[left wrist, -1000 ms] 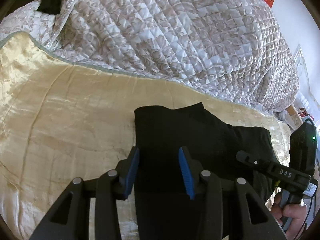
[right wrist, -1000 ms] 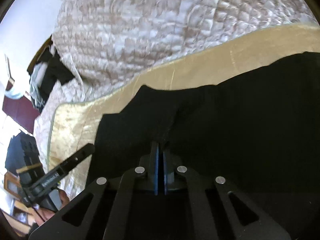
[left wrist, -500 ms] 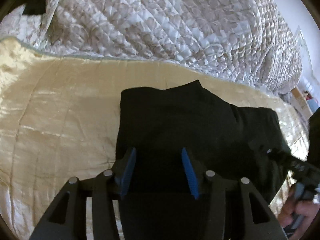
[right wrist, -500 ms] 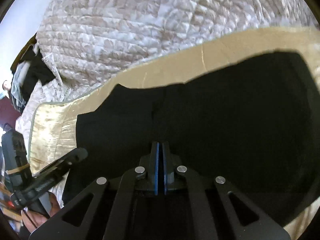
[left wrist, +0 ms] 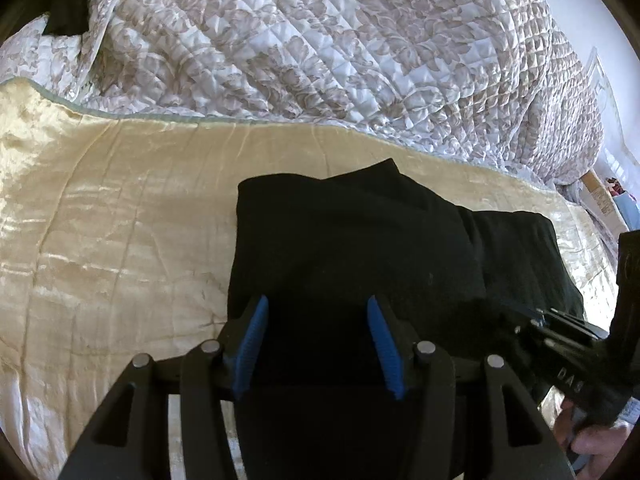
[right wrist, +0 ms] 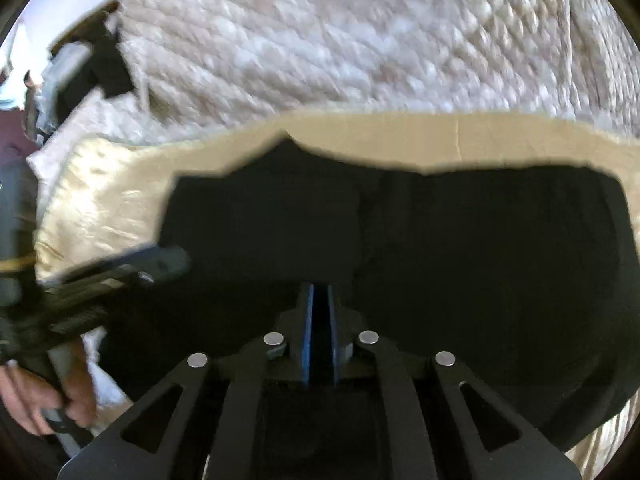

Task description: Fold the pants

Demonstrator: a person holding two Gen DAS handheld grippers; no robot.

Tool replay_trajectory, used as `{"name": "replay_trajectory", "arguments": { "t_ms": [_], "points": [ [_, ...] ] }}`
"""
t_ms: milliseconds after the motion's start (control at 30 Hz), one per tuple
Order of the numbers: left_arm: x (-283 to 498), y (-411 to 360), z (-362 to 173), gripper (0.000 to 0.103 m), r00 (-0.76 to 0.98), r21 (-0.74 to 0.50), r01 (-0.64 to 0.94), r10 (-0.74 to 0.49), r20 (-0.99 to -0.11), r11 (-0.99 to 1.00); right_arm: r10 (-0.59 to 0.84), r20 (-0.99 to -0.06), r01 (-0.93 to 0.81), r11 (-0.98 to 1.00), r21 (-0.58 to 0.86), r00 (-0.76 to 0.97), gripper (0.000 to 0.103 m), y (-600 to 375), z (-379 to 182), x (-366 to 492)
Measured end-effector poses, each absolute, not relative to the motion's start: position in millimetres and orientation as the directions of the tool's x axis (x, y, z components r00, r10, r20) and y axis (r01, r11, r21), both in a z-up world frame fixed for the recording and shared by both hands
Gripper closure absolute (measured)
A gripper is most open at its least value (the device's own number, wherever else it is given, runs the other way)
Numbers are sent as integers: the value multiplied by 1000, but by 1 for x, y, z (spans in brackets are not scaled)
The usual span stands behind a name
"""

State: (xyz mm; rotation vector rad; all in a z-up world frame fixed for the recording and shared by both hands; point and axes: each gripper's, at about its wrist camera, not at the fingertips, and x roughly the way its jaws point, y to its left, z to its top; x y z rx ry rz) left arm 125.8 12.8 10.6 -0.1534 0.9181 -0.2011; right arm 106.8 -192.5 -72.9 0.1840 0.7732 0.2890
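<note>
Pants: the black pants (left wrist: pixel 360 248) lie on the cream satin blanket (left wrist: pixel 112 240), folded into a thick block, with a second, lower layer sticking out to the right in the left wrist view. In the right wrist view the pants (right wrist: pixel 460 232) fill the middle of the frame, their far edge uneven with a small peak against the blanket.

Left gripper: the left gripper (left wrist: pixel 318 332) sits over the near part of the pants, blue pads (left wrist: pixel 252 340) set wide apart, dark cloth showing in the gap between them. Nothing is pinched there. From the right wrist view the left gripper (right wrist: pixel 120 276) comes in from the left edge, blurred, its tip over the left side of the pants, with the left hand (right wrist: pixel 44 396) wrapped around its handle.

Right gripper: the right gripper (right wrist: pixel 319 320) has its blue pads (right wrist: pixel 306 332) nearly together, only a thin dark slit left. Whether cloth is caught in that slit, I cannot tell, it is black on black. The left wrist view catches it at the right edge, low over the right side of the pants.

Backdrop: a quilted floral bedspread (left wrist: pixel 340 52) is heaped behind the blanket.

Picture quality: the right wrist view is smeared, so fine edges are soft.
</note>
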Motion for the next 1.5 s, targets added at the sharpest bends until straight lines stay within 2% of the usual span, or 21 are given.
{"name": "replay_trajectory", "arguments": {
  "t_ms": [133, 333, 400, 467, 600, 733, 867, 933, 1000, 1067, 1267, 1333, 1367, 1400, 1433, 1500],
  "points": [
    [121, 18, 15, 48, 597, -250, 98, -258, -760, 963, 279, -652, -131, 955, 267, 705, 96, -206, -68, 105],
    [122, 24, 27, 48, 650, -246, 75, -235, -723, 966, 342, -614, -181, 934, 310, 712, 96, -203, -61, 102],
    [127, 22, 20, 48, 632, -247, 85, -244, -736, 965, 346, -628, -202, 935, 292, 697, 88, -196, -63, 106],
    [132, 19, 7, 48, 585, -246, 85, -248, -772, 965, 317, -673, -182, 947, 265, 668, 86, -194, -72, 111],
    [120, 13, 20, 48, 614, -231, 102, -244, -751, 968, 300, -653, -153, 950, 274, 696, 86, -204, -61, 100],
    [95, 7, 34, 48, 652, -215, 146, -258, -713, 966, 317, -603, -215, 947, 238, 732, 86, -203, -46, 74],
    [77, -1, 17, 48, 599, -224, 178, -286, -748, 958, 314, -684, -237, 949, 208, 658, 86, -196, -71, 64],
    [68, -6, 11, 48, 615, -181, 189, -260, -745, 965, 336, -667, -245, 942, 230, 665, 85, -203, -77, 59],
    [60, -16, 12, 42, 625, -113, 220, -229, -746, 969, 303, -677, -232, 953, 196, 671, 85, -207, -75, 54],
    [57, -18, 13, 39, 625, -106, 232, -231, -746, 967, 272, -681, -206, 962, 179, 679, 85, -211, -74, 50],
    [55, -16, 13, 38, 623, -114, 233, -238, -745, 966, 183, -682, -59, 978, 201, 708, 85, -251, -72, 39],
    [55, -15, 13, 37, 623, -114, 236, -241, -744, 965, 177, -667, 10, 964, 267, 723, 85, -277, -74, 33],
    [55, -14, 13, 37, 623, -118, 237, -244, -744, 964, 178, -657, 36, 954, 299, 732, 83, -287, -74, 29],
    [54, -14, 13, 37, 622, -122, 237, -247, -743, 964, 153, -649, 88, 942, 323, 745, 72, -300, -74, 24],
    [54, -13, 13, 37, 621, -126, 236, -250, -743, 963, 140, -637, 117, 932, 344, 758, 54, -310, -75, 19],
    [54, -12, 13, 37, 619, -131, 238, -255, -743, 962, 130, -605, 181, 886, 426, 786, 39, -335, -77, 7]
  ]
}}
